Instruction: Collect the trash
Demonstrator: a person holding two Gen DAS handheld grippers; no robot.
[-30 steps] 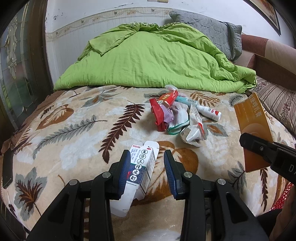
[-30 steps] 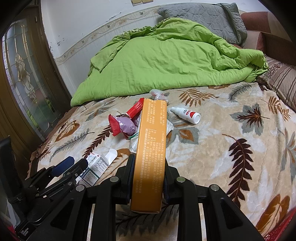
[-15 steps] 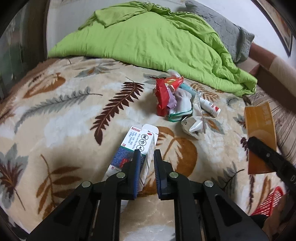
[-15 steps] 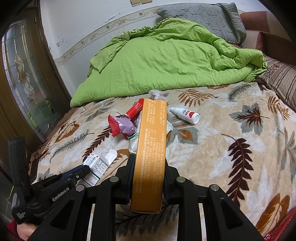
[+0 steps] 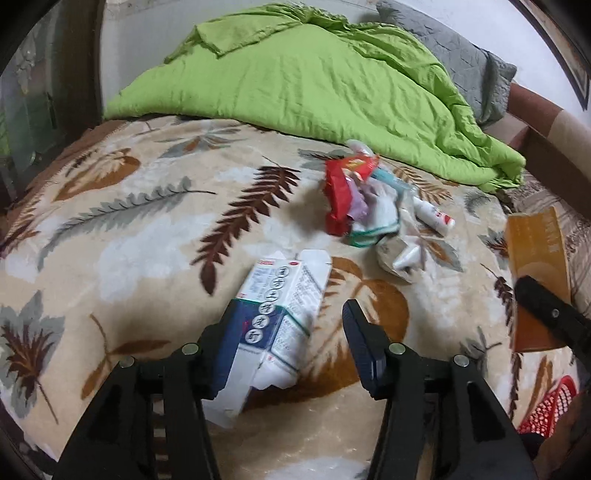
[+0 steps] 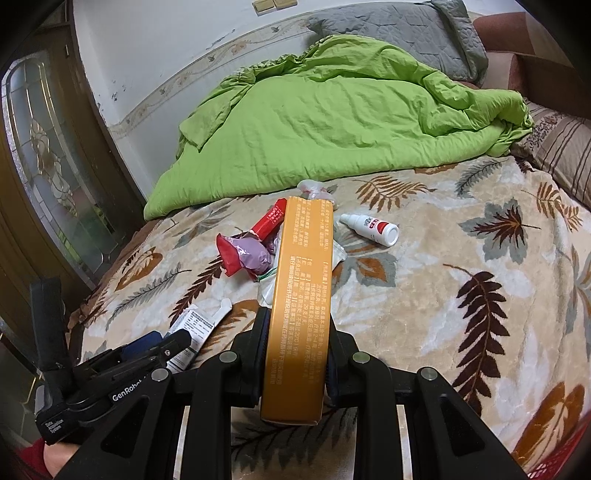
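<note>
Left jaws reopened around white box (image 5: 282, 314)

Setting: a bedroom in a lived-in home. A bed fills both views, covered with a plush beige blanket (image 6: 461, 295) printed with brown and grey leaves. A crumpled lime-green duvet (image 6: 332, 110) lies heaped at the far side, against a grey quilted pillow (image 6: 406, 33). A striped brown cushion (image 6: 565, 155) sits at the right edge. Behind the bed, a white wall carries a patterned border strip (image 6: 221, 55), scuff marks and a pair of switch plates (image 6: 275, 3). At left, a dark wooden door with an ornamental leaded-glass panel (image 6: 48, 155). A framed picture's corner (image 5: 561, 40) shows at upper right in the left wrist view.
</note>
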